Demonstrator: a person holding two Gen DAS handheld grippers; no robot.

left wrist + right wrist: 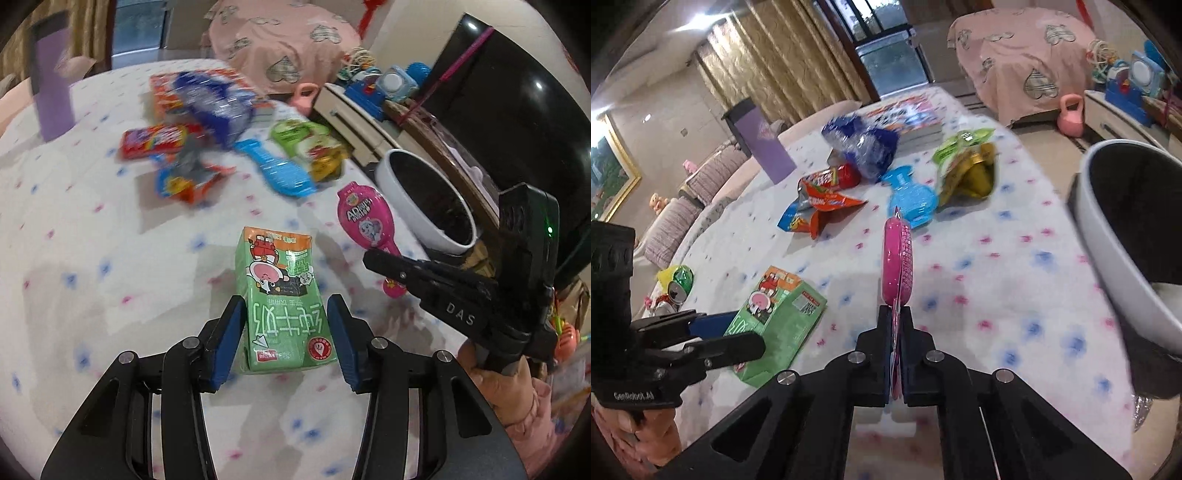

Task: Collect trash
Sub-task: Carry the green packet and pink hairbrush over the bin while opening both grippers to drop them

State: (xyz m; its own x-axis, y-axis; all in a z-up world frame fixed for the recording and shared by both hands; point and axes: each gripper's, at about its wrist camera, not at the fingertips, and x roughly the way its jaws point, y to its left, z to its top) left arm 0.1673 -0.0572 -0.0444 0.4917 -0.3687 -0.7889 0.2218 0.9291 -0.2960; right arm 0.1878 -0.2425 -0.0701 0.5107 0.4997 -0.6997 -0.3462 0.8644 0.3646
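Green milk carton point(280, 299) with a cartoon cow lies flat on the dotted tablecloth point(92, 258), between the blue pads of the left gripper point(286, 338), whose fingers stand apart, not yet touching it. Right gripper point(895, 317), nearer the white bin point(1126, 240), is clamped on a pink packet point(897, 258) held edge-up above the cloth.

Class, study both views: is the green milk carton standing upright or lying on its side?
Lying on its side: the green milk carton rests flat on the tablecloth, its broad printed face up, between the left gripper jaws.
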